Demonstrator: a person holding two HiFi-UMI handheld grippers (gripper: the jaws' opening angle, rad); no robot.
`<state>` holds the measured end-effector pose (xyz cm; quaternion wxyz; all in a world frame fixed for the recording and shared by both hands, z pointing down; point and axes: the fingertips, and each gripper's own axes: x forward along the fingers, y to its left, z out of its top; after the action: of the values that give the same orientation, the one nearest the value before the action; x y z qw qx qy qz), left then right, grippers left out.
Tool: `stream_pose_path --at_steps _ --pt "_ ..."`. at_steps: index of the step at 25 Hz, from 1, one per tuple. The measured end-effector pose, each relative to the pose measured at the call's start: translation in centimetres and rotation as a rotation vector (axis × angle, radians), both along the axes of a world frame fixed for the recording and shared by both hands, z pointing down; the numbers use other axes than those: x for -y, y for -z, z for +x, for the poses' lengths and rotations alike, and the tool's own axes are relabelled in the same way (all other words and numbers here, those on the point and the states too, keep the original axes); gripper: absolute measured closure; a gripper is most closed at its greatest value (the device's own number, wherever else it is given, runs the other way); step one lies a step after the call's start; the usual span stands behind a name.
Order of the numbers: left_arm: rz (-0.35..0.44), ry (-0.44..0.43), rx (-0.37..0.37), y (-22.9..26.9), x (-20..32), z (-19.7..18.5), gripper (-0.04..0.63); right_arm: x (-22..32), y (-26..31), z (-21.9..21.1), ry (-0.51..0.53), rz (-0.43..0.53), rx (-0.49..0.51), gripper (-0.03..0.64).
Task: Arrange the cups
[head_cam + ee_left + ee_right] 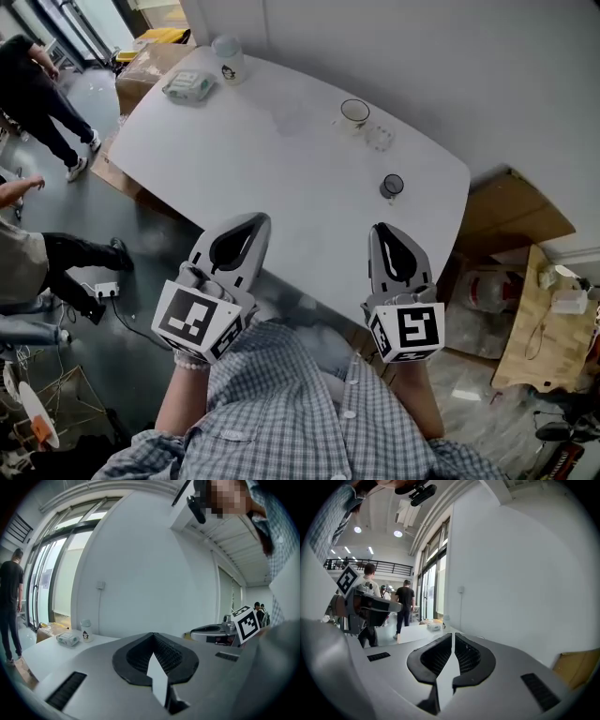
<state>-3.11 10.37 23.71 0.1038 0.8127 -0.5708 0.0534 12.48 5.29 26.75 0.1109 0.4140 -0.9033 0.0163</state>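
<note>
On the white table (281,178) a clear glass cup (354,112) stands at the far right, with a second clear glass (379,137) just beside it. A small dark cup (392,186) sits nearer, close to the right edge. My left gripper (261,218) (153,634) hovers over the table's near edge, shut on nothing. The right gripper (379,228) (453,634) hangs a little below the dark cup, its jaws also together and empty. Both grippers are well apart from the cups.
A white bottle (228,58) (86,630) and a tissue pack (187,85) (68,639) lie at the table's far left. Cardboard (511,220) and a wooden board (534,319) stand right of the table. People (37,94) are on the floor at left.
</note>
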Motion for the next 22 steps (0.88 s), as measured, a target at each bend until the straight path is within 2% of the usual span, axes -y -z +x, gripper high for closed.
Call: stream_pose_path --at_steps 12,22 --pt "0.011 -0.109 -0.011 -0.5 5.9 -0.3 0.584 3.0 -0.3 0.9 -0.138 0.01 0.009 0.583" --pt "-0.045 -0.214 -0.032 -2.2 11.0 -4.3 0.584 6.2 -1.3 -3.8 -0.221 -0.033 -0.018 0.583"
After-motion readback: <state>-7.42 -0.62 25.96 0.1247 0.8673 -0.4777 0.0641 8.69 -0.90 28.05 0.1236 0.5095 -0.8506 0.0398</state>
